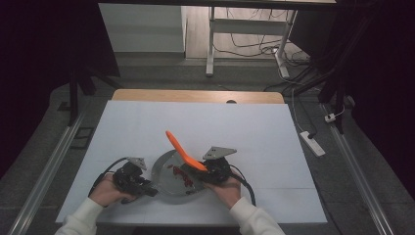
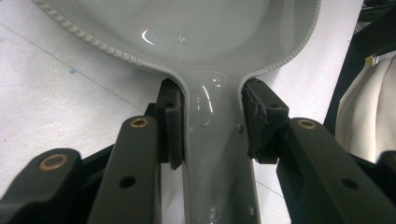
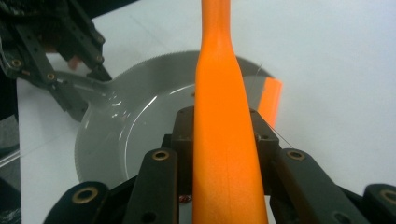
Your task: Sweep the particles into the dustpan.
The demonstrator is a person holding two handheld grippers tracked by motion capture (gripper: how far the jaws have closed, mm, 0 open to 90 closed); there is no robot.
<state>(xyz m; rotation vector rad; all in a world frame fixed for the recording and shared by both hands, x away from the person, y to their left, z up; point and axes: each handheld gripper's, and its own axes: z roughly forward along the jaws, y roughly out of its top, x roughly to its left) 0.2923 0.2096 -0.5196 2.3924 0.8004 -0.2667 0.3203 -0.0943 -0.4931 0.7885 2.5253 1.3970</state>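
From above, my right claw (image 1: 208,171) clamps an orange spatula (image 1: 183,151) slanting up and away to the left over the grey pan (image 1: 164,174) on the table (image 1: 244,132). My left claw (image 2: 212,126) view shows its jaws clamped on the pan's handle, which runs toward me. My right claw view adds the spatula's tip at the pan's far rim.

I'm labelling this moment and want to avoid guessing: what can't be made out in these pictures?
- The dark red bits in the grey pan: too small in the high view to identify.
- The orange spatula: its far end is cut off by the top edge of the right gripper view.
- The pan's far rim: cut off by the top edge of the left gripper view, beyond the left claw.
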